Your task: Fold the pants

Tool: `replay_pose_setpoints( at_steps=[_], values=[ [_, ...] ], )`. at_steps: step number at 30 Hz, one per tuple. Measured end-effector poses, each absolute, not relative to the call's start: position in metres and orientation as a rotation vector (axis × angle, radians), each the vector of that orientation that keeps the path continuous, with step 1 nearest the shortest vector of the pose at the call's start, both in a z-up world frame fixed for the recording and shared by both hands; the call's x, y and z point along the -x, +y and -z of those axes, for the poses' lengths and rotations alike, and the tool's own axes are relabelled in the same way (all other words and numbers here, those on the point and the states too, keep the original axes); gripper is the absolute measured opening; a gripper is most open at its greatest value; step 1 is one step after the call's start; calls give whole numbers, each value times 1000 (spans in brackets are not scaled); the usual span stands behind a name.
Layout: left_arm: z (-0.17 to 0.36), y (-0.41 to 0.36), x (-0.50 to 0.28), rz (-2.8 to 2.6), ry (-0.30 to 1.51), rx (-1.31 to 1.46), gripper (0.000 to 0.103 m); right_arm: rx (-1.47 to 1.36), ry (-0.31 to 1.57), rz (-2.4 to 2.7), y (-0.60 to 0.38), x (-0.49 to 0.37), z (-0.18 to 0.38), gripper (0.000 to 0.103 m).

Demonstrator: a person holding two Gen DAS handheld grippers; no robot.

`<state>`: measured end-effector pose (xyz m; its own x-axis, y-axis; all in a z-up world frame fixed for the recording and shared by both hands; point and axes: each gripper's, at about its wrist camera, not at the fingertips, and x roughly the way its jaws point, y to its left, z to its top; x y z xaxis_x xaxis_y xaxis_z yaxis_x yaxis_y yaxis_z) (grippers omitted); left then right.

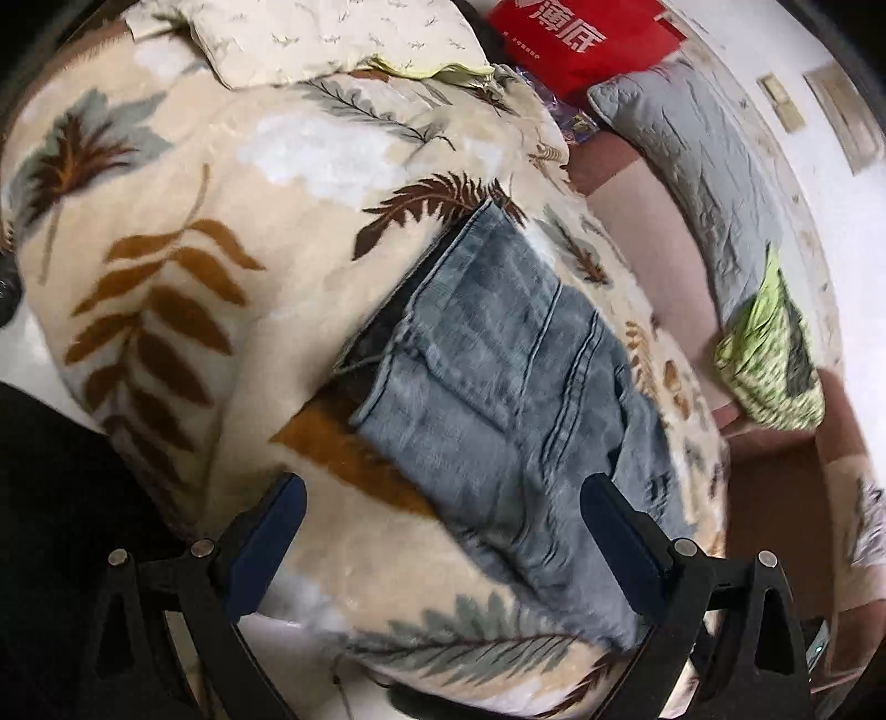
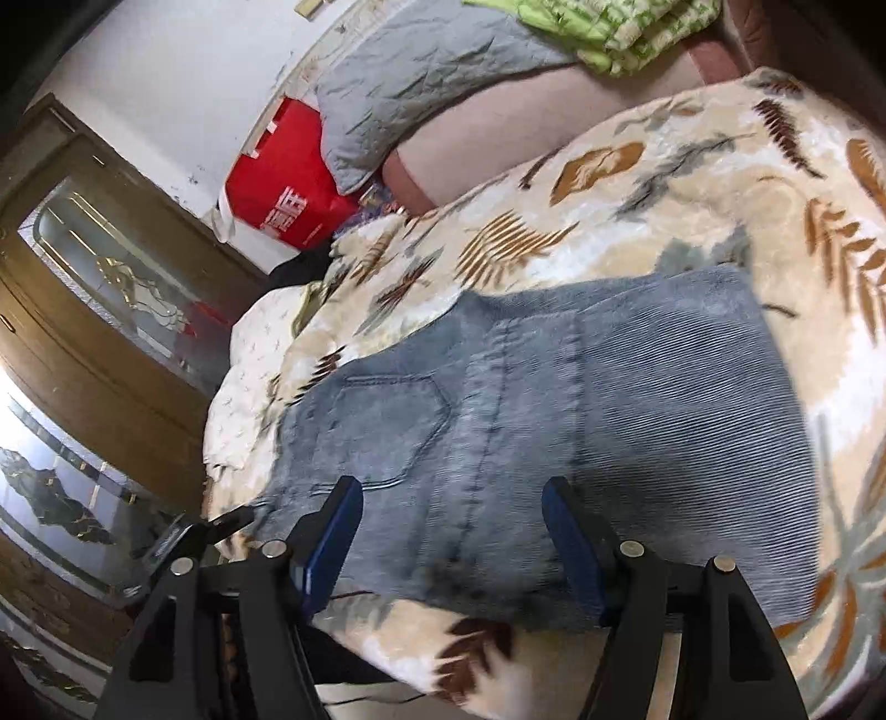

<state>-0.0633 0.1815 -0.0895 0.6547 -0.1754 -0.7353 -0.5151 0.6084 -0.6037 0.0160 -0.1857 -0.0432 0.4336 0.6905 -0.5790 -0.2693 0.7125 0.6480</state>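
Observation:
A pair of faded blue denim pants (image 1: 498, 387) lies folded into a compact rectangle on a cream blanket with a leaf print (image 1: 221, 232). My left gripper (image 1: 443, 498) is open and empty, hovering just above the near edge of the pants. In the right wrist view the pants (image 2: 554, 421) show a back pocket facing up on the same blanket (image 2: 637, 210). My right gripper (image 2: 451, 493) is open and empty, just above the near edge of the pants.
A red bag (image 2: 288, 205), a grey quilted pillow (image 2: 421, 88) and a green patterned cloth (image 2: 620, 33) lie at the far side of the bed. A wooden door with glass (image 2: 105, 277) stands on the left. A cream pillow (image 1: 310, 39) rests at the blanket's far end.

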Motion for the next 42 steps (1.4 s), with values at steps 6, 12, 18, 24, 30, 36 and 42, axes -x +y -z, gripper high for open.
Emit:
replay_pose_setpoints(
  at_steps=[6, 12, 18, 24, 30, 36, 42],
  values=[
    [85, 182, 46, -213, 853, 884, 57, -476, 1032, -770, -127, -40, 21, 76],
    [87, 182, 35, -235, 872, 820, 42, -444, 1290, -650, -72, -105, 56, 77],
    [86, 182, 31, -218, 870, 800, 38, -455, 1371, -605, -64, -113, 66, 67],
    [87, 183, 31, -225, 879, 795, 38, -452, 1399, -570, -51, -118, 85, 69],
    [87, 180, 28, -236, 889, 770, 38, -387, 1344, -578, -51, -112, 61, 69],
    [84, 174, 25, -253, 897, 724, 38, -437, 1383, -566, -57, -110, 70, 69],
    [82, 171, 24, -268, 902, 688, 37, -374, 1355, -555, -52, -98, 84, 70]
  ],
)
